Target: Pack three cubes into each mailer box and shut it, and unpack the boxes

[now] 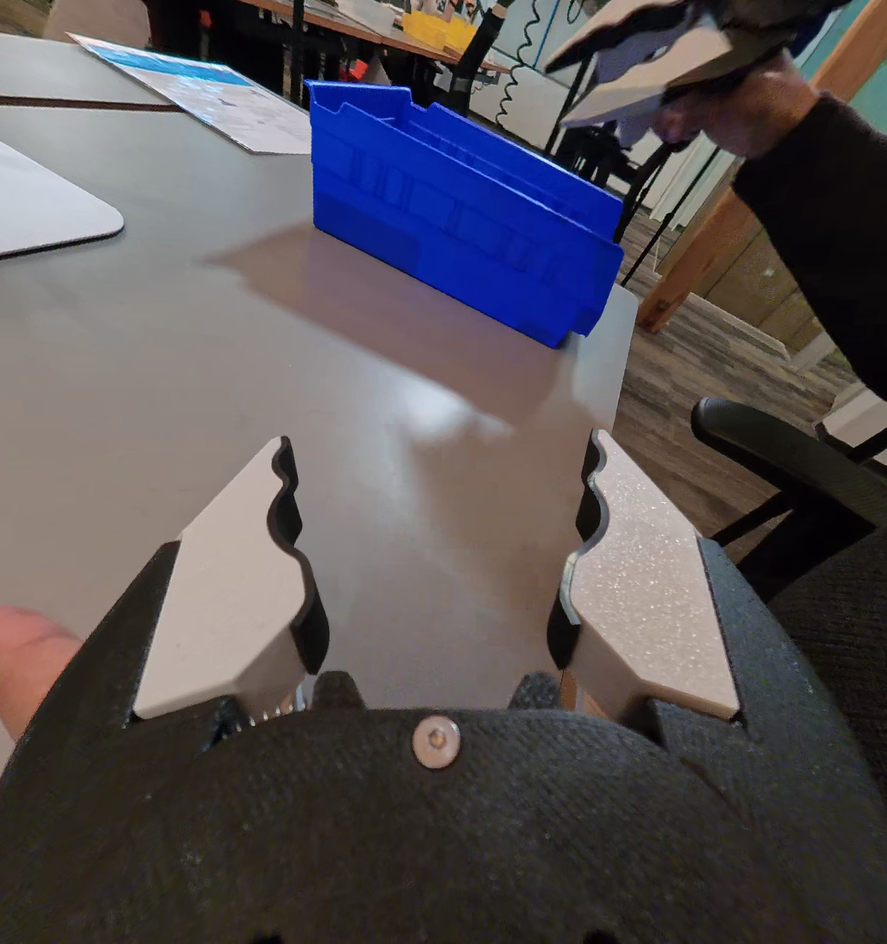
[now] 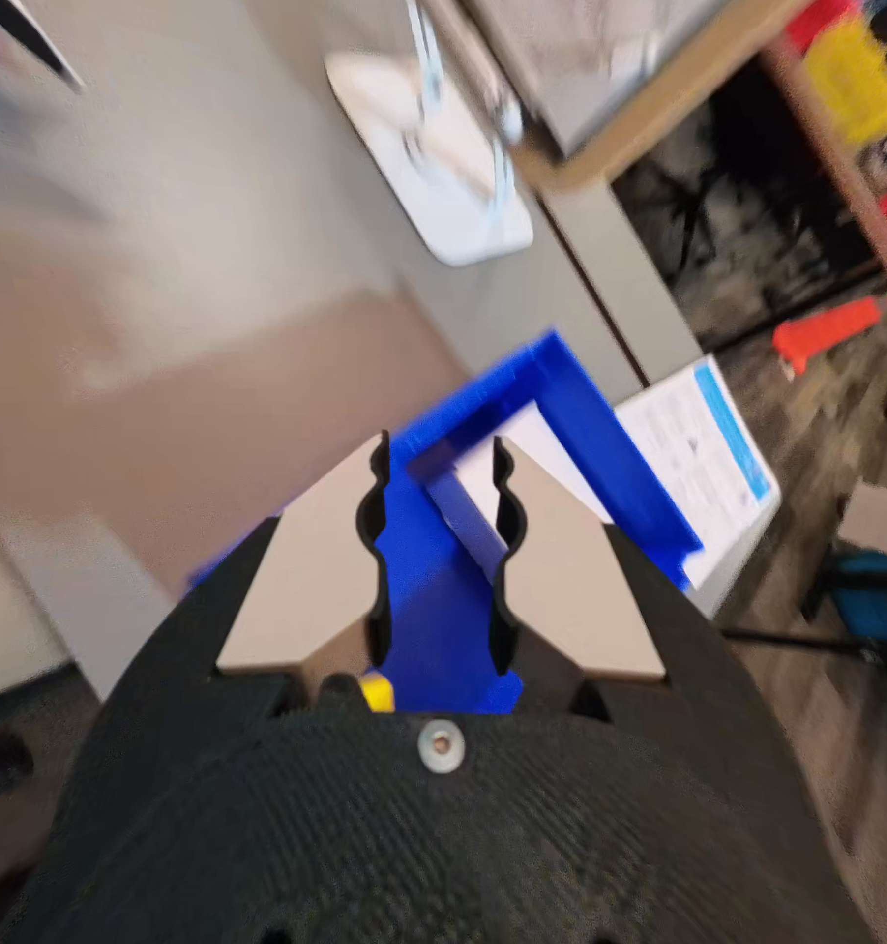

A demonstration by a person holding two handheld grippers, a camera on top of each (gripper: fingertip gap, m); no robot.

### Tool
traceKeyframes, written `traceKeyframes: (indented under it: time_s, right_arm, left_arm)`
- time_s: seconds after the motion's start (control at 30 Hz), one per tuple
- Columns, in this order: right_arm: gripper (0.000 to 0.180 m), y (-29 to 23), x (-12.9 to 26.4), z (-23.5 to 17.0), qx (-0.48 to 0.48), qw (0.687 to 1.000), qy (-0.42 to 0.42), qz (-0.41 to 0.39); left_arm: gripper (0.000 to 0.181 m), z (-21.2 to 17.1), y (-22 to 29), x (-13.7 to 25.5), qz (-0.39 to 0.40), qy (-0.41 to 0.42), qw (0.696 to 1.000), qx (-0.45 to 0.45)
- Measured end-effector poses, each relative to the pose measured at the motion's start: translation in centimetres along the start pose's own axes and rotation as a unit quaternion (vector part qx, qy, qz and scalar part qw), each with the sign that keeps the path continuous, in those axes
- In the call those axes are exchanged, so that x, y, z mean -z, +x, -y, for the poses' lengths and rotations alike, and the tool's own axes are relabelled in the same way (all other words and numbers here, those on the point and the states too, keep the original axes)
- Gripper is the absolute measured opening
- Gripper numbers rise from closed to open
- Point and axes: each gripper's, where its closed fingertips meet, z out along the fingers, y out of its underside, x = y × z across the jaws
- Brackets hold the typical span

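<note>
A blue plastic bin [image 1: 462, 204] stands on the grey table [image 1: 176, 383] near its right edge. My left gripper [image 1: 439, 442] is open and empty, held low over the table short of the bin. My right gripper [image 1: 559, 94] is held by a hand in a black sleeve, high above the bin's far end. In the blurred right wrist view my right gripper [image 2: 441, 440] looks down into the bin [image 2: 584, 434], jaws apart with nothing between them. A yellow cube [image 2: 377, 692] shows just below its fingers. A pale surface lies inside the bin; I cannot tell what it is.
A white rounded pad [image 1: 27, 204] lies at the left, also in the right wrist view [image 2: 431, 168]. A printed sheet [image 1: 201, 97] lies behind the bin. A black office chair [image 1: 814, 485] stands off the table's right edge. Cluttered benches fill the background.
</note>
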Motion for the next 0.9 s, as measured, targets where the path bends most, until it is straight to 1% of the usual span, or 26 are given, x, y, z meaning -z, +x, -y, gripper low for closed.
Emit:
traceKeyframes:
  time_s: [0.03,0.07,0.17,0.23,0.3,0.33,0.43,0.47,0.5,0.53,0.57,0.6,0.67,0.73,0.8,0.87,0.9]
  right_arm:
    - [0.042,-1.6,0.5,2.2,-0.004,0.999,0.036,0.011]
    - [0.045,-3.5,0.8,4.0,-0.009,0.998,0.064,0.027]
    - [0.057,-9.1,-0.2,6.4,-0.019,0.994,0.082,0.063]
    - [0.065,-11.8,-1.3,6.3,-0.023,0.996,0.066,0.059]
    - [0.067,-13.1,-1.8,5.5,-0.04,0.997,0.055,0.034]
    - [0.068,-13.4,-1.8,4.8,-0.056,0.997,0.054,0.021]
    - [0.078,-13.0,-1.2,1.8,-0.114,0.992,0.036,-0.036]
    - [0.082,-12.0,-0.7,0.5,-0.135,0.987,0.028,-0.078]
    - [0.087,-10.4,0.1,-0.9,-0.162,0.976,0.02,-0.141]
    - [0.081,-9.4,0.8,-2.0,-0.189,0.964,0.017,-0.184]
    - [0.08,-9.3,1.0,-2.6,-0.213,0.957,0.022,-0.193]
    - [0.086,-9.6,0.9,-3.1,-0.233,0.953,0.028,-0.191]
    - [0.088,-10.7,-0.2,-3.6,-0.256,0.952,0.027,-0.167]
    - [0.091,-11.5,-1.7,-4.0,-0.258,0.954,0.007,-0.153]
    - [0.096,-11.5,-2.6,-4.4,-0.25,0.955,-0.013,-0.163]
    - [0.09,-11.3,-2.9,-4.3,-0.238,0.955,-0.019,-0.178]
    - [0.09,-11.4,-3.1,-4.1,-0.239,0.955,-0.015,-0.177]
  left_arm:
    - [0.109,0.3,0.0,-0.1,-0.003,0.009,1.0,0.001]
    - [0.101,0.6,0.0,-0.1,-0.006,0.018,1.0,0.0]
    - [0.096,1.0,-0.8,-0.3,0.012,0.023,1.0,-0.009]
    - [0.094,1.2,-0.9,-0.3,0.017,0.021,0.999,-0.023]
    - [0.093,1.5,-0.8,-0.3,0.021,0.024,0.999,-0.029]
    - [0.093,1.7,-0.7,-0.3,0.023,0.027,0.999,-0.029]
    - [0.093,1.5,-0.5,-0.4,0.021,0.023,0.999,-0.029]
    - [0.094,1.2,-0.5,-0.5,0.021,0.018,0.999,-0.031]
    - [0.093,0.9,-0.6,-0.6,0.022,0.014,0.999,-0.031]
    - [0.093,0.8,-0.5,-0.7,0.018,0.012,0.999,-0.025]
    - [0.093,0.9,-0.5,-0.7,0.016,0.015,1.0,-0.02]
    - [0.093,0.9,-0.6,-0.7,0.016,0.018,1.0,-0.017]
    - [0.09,1.0,-0.6,-0.3,0.015,0.026,1.0,-0.005]
    - [0.082,0.9,-0.8,0.3,0.015,0.028,0.999,0.007]
    - [0.078,0.8,-1.1,1.0,0.019,0.029,0.999,0.014]
    - [0.077,0.6,-1.3,1.6,0.017,0.031,0.999,0.026]
    - [0.077,0.6,-1.4,1.9,0.018,0.031,0.999,0.033]
